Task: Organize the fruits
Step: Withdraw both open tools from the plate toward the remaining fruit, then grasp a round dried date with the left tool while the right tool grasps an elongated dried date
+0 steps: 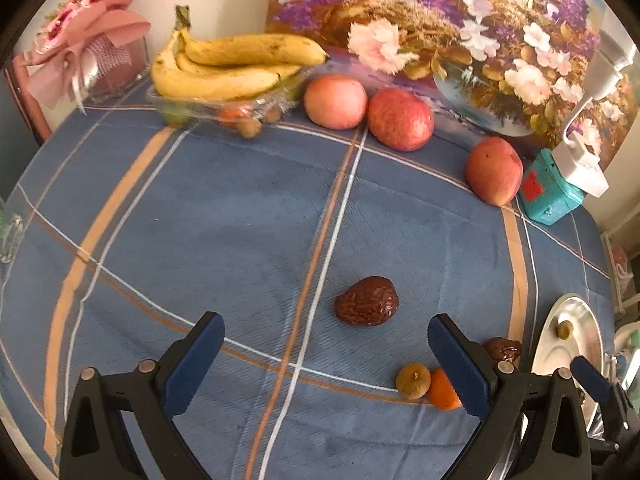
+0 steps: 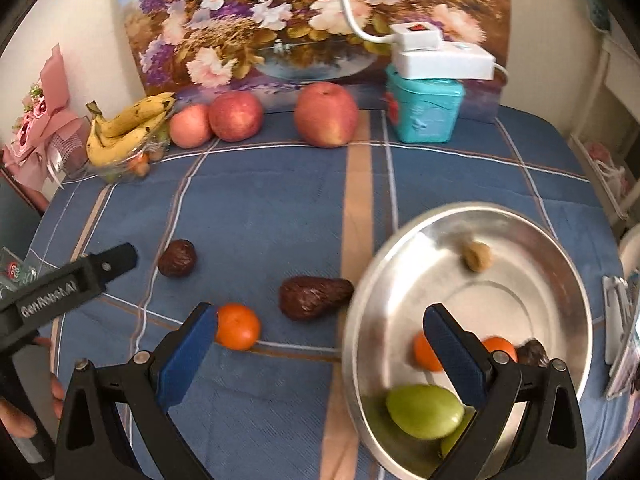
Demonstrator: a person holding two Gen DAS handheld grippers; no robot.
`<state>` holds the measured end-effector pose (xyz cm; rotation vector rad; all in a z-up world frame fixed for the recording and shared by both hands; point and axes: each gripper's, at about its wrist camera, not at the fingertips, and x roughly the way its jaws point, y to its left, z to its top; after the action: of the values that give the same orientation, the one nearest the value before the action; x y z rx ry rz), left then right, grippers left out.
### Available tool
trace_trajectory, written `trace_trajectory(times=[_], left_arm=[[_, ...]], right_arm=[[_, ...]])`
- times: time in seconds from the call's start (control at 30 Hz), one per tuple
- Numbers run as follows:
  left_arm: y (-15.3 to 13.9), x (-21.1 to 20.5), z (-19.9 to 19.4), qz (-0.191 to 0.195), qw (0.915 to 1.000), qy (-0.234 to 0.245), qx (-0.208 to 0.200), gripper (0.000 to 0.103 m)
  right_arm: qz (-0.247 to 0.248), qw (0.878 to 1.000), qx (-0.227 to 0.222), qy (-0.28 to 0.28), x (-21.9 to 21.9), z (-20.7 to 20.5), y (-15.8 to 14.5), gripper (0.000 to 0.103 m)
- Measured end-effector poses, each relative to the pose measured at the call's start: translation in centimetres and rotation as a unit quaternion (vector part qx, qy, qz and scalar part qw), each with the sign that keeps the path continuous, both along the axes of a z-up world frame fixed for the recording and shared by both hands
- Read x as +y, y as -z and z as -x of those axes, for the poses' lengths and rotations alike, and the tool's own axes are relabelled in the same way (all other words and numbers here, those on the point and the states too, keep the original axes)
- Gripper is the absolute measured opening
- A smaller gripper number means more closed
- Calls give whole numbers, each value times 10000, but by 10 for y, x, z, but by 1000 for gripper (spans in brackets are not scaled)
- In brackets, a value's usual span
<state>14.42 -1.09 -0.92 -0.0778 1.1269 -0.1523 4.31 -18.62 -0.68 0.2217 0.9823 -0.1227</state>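
Currently the left gripper [image 1: 326, 364] hangs low over the blue plaid tablecloth [image 1: 240, 220], jaws spread wide, nothing between them. A wrinkled dried date [image 1: 367, 301] lies just ahead of the gap, untouched. By the right-hand finger: a small tan longan [image 1: 413, 381] and a tangerine [image 1: 443, 390].

The right gripper [image 2: 320, 354] is likewise spread and empty, poised over the rim of a steel bowl [image 2: 560, 248] holding a green fruit [image 2: 424, 411], tangerines and a longan. Left of the gap: another tangerine [image 2: 237, 326]; ahead, a second date [image 2: 314, 297].

Far edge: three apples [image 2: 326, 115], bananas [image 2: 128, 128], floral painting [image 2: 280, 20].
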Motion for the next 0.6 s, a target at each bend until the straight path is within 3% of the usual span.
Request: trace_trajectory(times=[0.13, 0.2, 0.27, 0.43, 0.6], left_arm=[[11, -3, -9, 81, 9998, 112, 168, 101], [15, -2, -13, 109, 9996, 111, 220, 101], [18, -1, -16, 147, 9995, 104, 257, 97], [22, -3, -23, 244, 9992, 160, 274, 91], [27, -10, -28, 310, 9987, 259, 304, 83]], right_arm=[[-87, 9997, 106, -216, 3, -16, 4, 100], [-139, 9992, 224, -312, 4, -24, 7, 93], [-161, 9979, 414, -481, 5, -34, 11, 80], [-150, 9948, 759, -657, 1, -52, 15, 75], [-122, 9925, 971, -737, 1, -58, 19, 59]])
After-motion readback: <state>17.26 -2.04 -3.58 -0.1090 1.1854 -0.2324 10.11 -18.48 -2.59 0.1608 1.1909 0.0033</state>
